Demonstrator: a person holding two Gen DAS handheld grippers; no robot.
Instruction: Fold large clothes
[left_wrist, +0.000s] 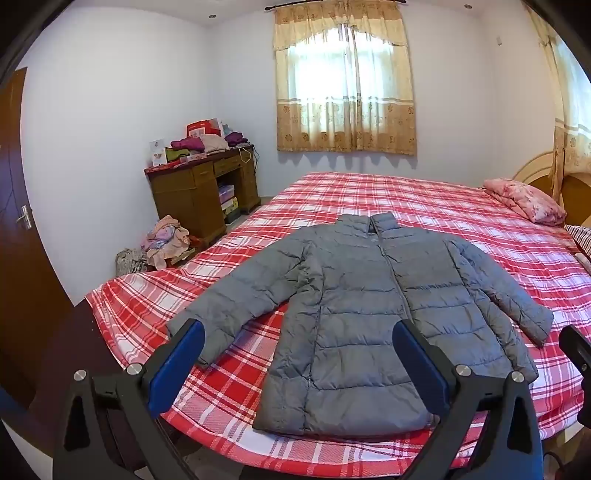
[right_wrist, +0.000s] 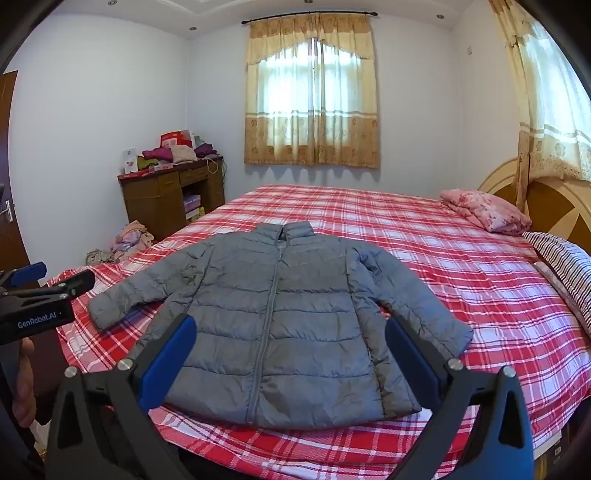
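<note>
Two grippers hang above the near edge of the bed, both level and aimed forward over the mattress. Left gripper (left_wrist: 298, 332): jaws spread wide, blue pads (left_wrist: 177, 363) framing the near hem and left sleeve cuff, nothing between them, not touching cloth. Right gripper (right_wrist: 290, 326): likewise spread wide and empty, its fingers bracketing the lower body of the garment from above. In the right wrist view the left gripper shows side-on at the far left edge, with part of the person's hand (right_wrist: 23, 373) below it.

Grey puffer jacket (right_wrist: 273, 325) lies flat, front up, zipped, hem at the near bed edge, collar pointing far, both sleeves angled out and down. It rests on the red plaid sheet (right_wrist: 461, 280).

Farther right, a pink folded quilt (right_wrist: 487, 214) near the headboard (right_wrist: 554, 199). Far left, a wooden desk (right_wrist: 162, 199) piled with clothes. Far wall: curtained window (right_wrist: 312, 96).
</note>
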